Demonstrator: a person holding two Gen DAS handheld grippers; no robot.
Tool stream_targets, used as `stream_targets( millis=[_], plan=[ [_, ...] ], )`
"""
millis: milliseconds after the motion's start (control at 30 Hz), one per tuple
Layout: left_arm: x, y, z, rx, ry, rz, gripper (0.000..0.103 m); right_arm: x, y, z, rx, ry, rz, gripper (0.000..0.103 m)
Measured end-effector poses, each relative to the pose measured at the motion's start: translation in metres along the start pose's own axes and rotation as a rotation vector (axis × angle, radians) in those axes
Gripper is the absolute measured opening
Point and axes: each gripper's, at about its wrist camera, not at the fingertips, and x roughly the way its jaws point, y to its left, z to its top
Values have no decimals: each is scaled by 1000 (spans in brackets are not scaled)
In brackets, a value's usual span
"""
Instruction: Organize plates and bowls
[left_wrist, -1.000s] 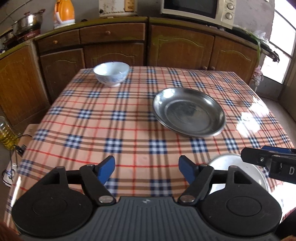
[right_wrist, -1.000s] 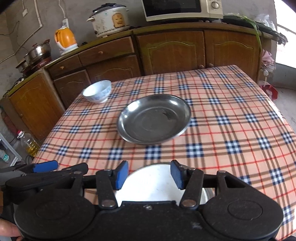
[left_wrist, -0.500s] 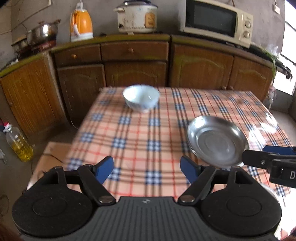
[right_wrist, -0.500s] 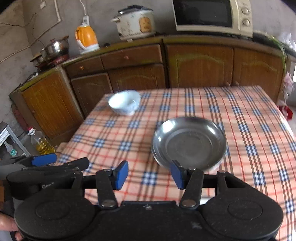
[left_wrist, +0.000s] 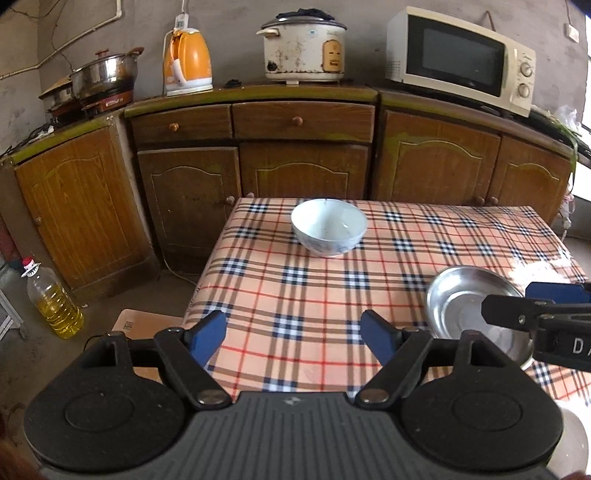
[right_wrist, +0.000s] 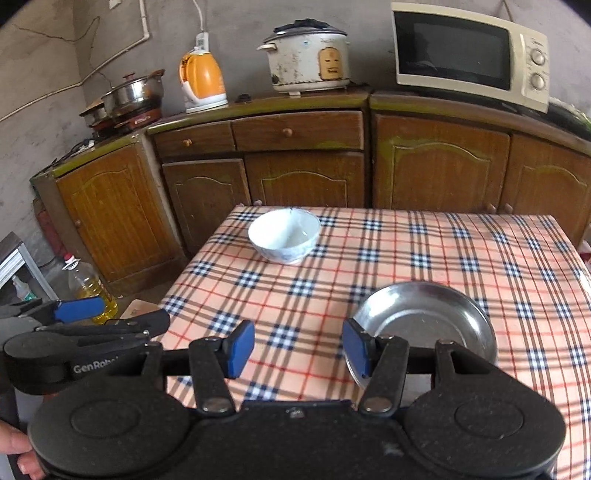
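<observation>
From the left wrist: one white bowl (left_wrist: 328, 232) far back on the checked counter (left_wrist: 295, 295), one steel plate (left_wrist: 469, 314) to the right, left tool (left_wrist: 293, 334) wide and empty.

From the right wrist: the same single bowl (right_wrist: 283, 235) and plate (right_wrist: 424, 317), right tool (right_wrist: 298, 350) wide, gripping nothing.

A white bowl (left_wrist: 328, 232) sits upright near the far table edge; a shallow steel plate (right_wrist: 424, 321) lies nearer.

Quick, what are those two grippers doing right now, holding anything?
Left gripper: open, holding nothing.
Right gripper: open, holding nothing.
</observation>
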Motion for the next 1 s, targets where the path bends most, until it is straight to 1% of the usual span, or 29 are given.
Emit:
stream_targets(
  millis=[200,533,733,867,1000],
  plan=[
    [20,10,10,-13,10,9,82,31,5,13,-8,4,7,65],
    [51,17,27,-13,22,17,82,74,5,31,-9,10,11,65],
    [74,26,39,-30,27,40,81,101,0,49,-10,-15,19,65],
    [95,33,52,-37,24,43,81,127,-7,64,1,-16,24,65],
    [125,37,67,-60,45,35,81,158,-15,81,9,-1,11,65]
  ],
)
